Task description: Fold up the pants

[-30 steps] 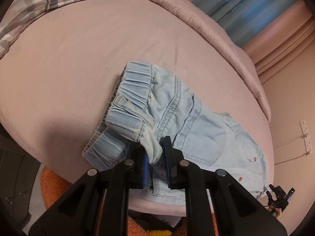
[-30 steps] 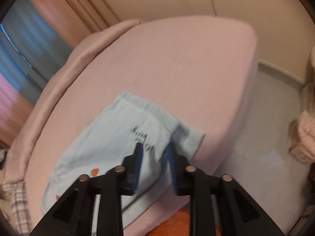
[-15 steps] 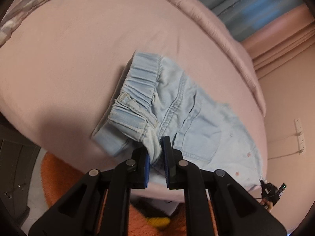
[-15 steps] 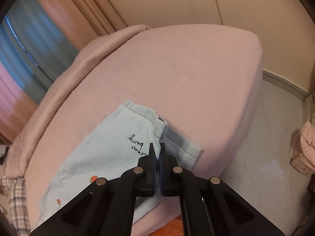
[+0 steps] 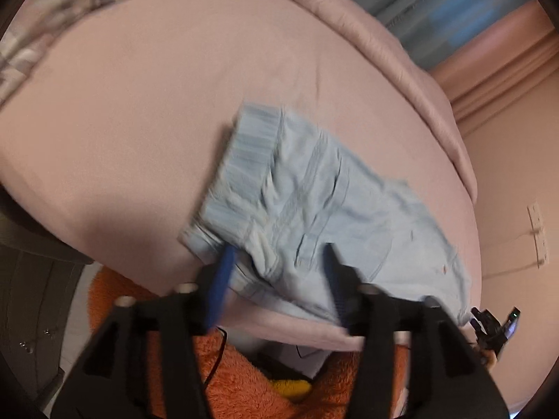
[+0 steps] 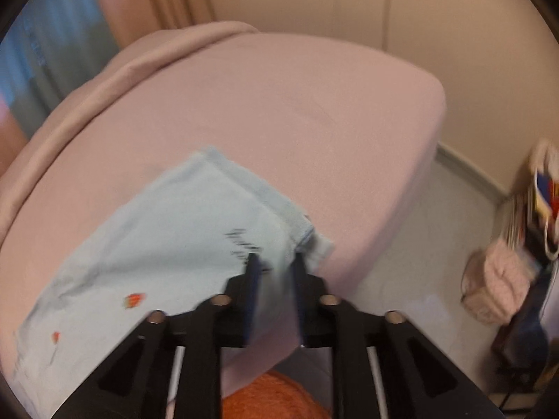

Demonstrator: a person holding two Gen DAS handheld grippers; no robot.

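Pink sheet under both my cameras, covering the bed (image 5: 146, 111), and from the jaws outward it reads like this: my left gripper (image 5: 277, 262) has its jaws spread, having just been opening, with the rumpled waistband corner of the pants (image 5: 314, 209) lying loose between the blue pads, not pinched. My right gripper (image 6: 274, 265) also has its jaws parted, just opened again, and the hem corner of the pants (image 6: 167, 244) sits at the tips, with neither pad pressing on it as far as I can see through the blur. Light blue denim lies flat on the bed near its front edge, waistband on my left view, small red prints and dark lettering on my right view. Beyond it I see a plaid pillow (image 5: 70, 7), a folded pink blanket (image 6: 104, 80), blue and pink curtains (image 5: 454, 10), and orange fluffy fabric (image 5: 244, 384) below the bed edge
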